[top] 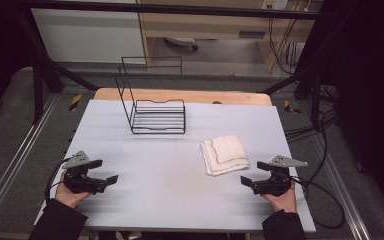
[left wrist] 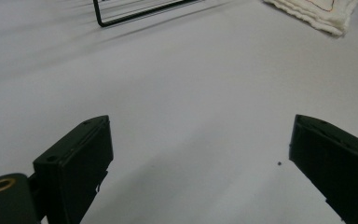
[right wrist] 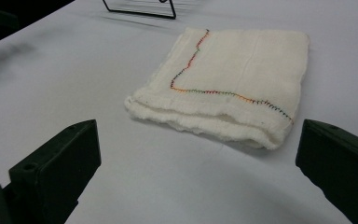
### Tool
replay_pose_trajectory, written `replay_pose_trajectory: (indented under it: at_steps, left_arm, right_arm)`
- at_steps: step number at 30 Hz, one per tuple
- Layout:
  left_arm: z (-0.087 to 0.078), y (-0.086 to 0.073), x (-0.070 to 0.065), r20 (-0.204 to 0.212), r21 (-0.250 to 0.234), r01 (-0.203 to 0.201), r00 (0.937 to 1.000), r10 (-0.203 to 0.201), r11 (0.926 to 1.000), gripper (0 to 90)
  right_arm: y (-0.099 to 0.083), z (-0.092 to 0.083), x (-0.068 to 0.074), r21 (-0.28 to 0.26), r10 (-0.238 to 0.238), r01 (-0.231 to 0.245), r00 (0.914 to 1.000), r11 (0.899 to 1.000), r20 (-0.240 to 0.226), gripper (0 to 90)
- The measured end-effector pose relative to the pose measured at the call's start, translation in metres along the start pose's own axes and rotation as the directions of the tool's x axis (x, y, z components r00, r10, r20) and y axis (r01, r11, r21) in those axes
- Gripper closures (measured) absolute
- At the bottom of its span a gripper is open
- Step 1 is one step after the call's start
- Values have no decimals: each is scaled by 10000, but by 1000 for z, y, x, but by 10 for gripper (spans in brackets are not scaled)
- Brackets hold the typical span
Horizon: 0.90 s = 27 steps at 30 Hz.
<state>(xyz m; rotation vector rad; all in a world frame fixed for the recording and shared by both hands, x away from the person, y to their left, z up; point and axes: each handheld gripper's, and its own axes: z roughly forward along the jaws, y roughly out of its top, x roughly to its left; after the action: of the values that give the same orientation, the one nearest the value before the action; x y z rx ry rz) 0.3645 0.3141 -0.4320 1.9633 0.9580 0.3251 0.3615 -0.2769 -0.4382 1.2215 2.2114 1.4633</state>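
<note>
The wire rack (top: pixel 155 112) is the one container here: a black frame with a tall open back and a low slatted base, standing upright toward the far edge of the table (top: pixel 145 165). Nothing lies in it. Its bottom rail also shows at the top of the left hand-held gripper view (left wrist: pixel 135 14) and of the right hand-held gripper view (right wrist: pixel 140 9).

The table is covered in a pale grey sheet, with a strip of bare wood showing beyond the rack. Grey floor runs on both sides, black frame posts stand behind the rack, and cables trail on the floor to the rack's right.

The cloth (top: pixel 224 154) is white, folded flat into a square, with a coloured stitched line (right wrist: pixel 200 74) across its top layer. It lies on the table nearer the person than the rack and to the rack's right.

The right hand-held gripper (top: pixel 254 172) rests just beside the cloth's near right corner, not touching it; its jaws stand released with only the table between them, and the cloth (right wrist: pixel 228 79) lies straight ahead. The left hand-held gripper (top: pixel 105 171) sits well apart from the cloth, near the table's left edge, jaws likewise spread and holding nothing.
</note>
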Motion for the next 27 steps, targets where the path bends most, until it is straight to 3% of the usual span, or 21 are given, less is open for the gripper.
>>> replay_pose_trajectory:
  at_steps: [27]
  left_arm:
    - [1, -2, -2, -85, 86, -140, 9999, 140, 9999, 66]
  right_arm:
    - [3, 9, 8, 228, -142, 139, 9998, 9996, 136, 24]
